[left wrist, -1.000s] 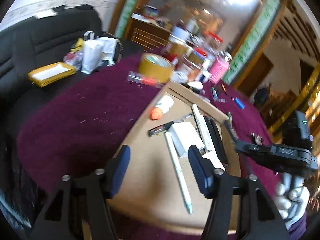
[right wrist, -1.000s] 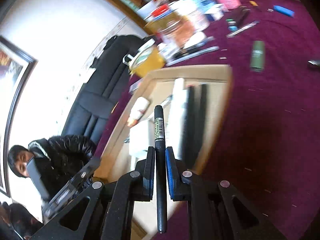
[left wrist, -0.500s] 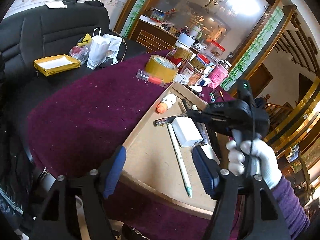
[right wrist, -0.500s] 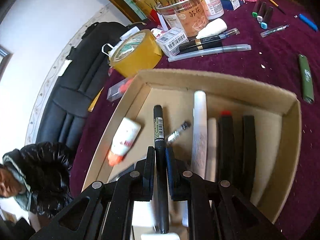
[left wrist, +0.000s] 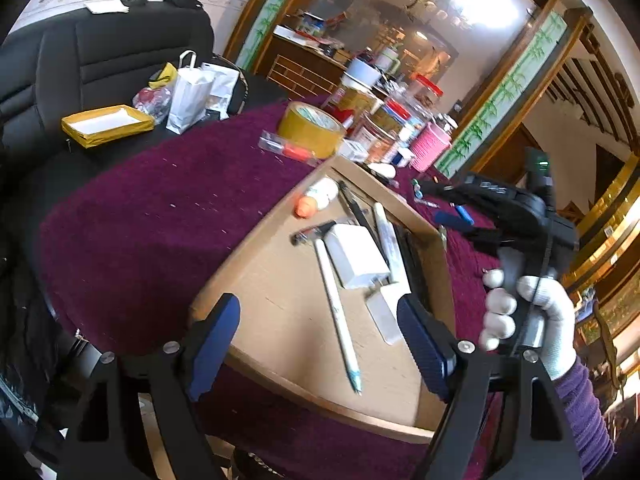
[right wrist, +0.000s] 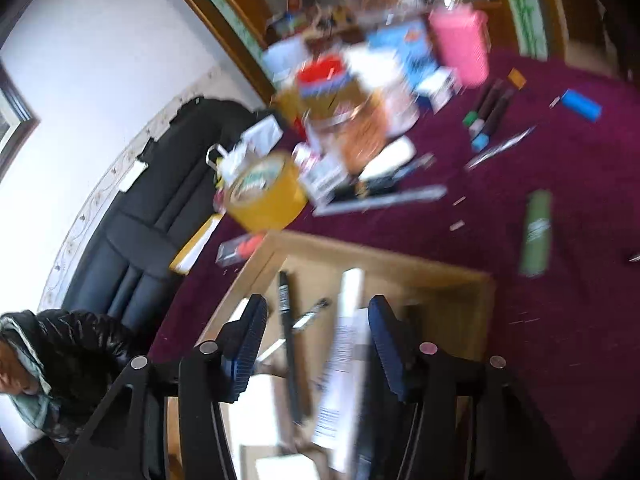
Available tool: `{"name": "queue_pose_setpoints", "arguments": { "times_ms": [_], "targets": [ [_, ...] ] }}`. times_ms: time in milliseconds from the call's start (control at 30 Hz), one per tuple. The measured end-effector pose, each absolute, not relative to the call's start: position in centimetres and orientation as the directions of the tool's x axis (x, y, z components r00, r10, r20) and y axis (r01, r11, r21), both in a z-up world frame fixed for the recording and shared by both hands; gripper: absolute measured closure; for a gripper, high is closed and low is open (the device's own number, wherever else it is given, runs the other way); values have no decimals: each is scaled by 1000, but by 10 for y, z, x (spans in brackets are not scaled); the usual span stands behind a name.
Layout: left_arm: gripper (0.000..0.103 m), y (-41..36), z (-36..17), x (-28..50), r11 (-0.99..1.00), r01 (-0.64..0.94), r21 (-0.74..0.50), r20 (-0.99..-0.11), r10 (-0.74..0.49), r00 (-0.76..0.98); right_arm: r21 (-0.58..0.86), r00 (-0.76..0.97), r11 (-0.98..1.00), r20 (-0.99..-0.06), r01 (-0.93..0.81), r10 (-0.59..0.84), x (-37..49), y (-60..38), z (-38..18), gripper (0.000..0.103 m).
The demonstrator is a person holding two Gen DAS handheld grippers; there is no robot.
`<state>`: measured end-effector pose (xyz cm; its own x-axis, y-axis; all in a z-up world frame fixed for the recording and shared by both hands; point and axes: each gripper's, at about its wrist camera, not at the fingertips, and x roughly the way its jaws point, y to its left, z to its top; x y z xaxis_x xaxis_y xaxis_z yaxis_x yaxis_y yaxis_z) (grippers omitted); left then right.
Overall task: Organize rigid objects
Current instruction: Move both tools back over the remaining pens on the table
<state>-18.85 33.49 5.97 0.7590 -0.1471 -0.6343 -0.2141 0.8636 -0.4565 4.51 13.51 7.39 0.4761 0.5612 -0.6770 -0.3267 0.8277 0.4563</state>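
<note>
A shallow cardboard box [left wrist: 280,320] lies on the purple tablecloth and holds pens, a white charger [left wrist: 356,256] and a glue bottle [left wrist: 318,196]. My left gripper [left wrist: 320,344] is open and empty over the box's near edge. My right gripper [right wrist: 316,344] is open and empty above the box [right wrist: 452,284]; a black pen [right wrist: 289,336] lies in the box between its fingers. The right gripper also shows in the left wrist view [left wrist: 452,208], held by a gloved hand. The right wrist view is blurred.
A yellow tape roll [left wrist: 310,128], jars and a pink cup [left wrist: 430,152] crowd the table's far side. Loose markers [right wrist: 490,118], a blue lighter [right wrist: 580,105] and a green tube [right wrist: 536,232] lie on the cloth. A black sofa [left wrist: 100,52] stands to the left.
My right gripper has opened and let go of the black pen, which now lies in the box. The right gripper has pulled back and up. The left gripper has barely moved.
</note>
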Motion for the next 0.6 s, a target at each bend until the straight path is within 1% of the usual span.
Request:
{"name": "queue_pose_setpoints", "arguments": {
  "times_ms": [67, 133, 333, 500, 600],
  "targets": [
    [23, 324, 61, -187, 874, -195, -445, -641, -159, 751, 408, 536, 853, -664, -326, 522, 32, 111, 82, 33],
    [23, 312, 62, -185, 884, -176, -434, -648, -171, 742, 370, 575, 873, -656, -319, 488, 22, 88, 85, 28],
    [23, 273, 68, -184, 913, -96, -397, -660, -211, 721, 310, 624, 916, -672, -254, 400, -1, 14, 74, 28],
    [22, 238, 70, -180, 928, -27, -372, -674, -249, 696, 321, 659, 934, -671, -154, 339, -12, -62, 60, 28],
    [22, 213, 68, -177, 935, 13, -354, -689, -270, 673, 359, 693, 931, -656, -61, 298, -12, -115, 57, 28]
  ]
}}
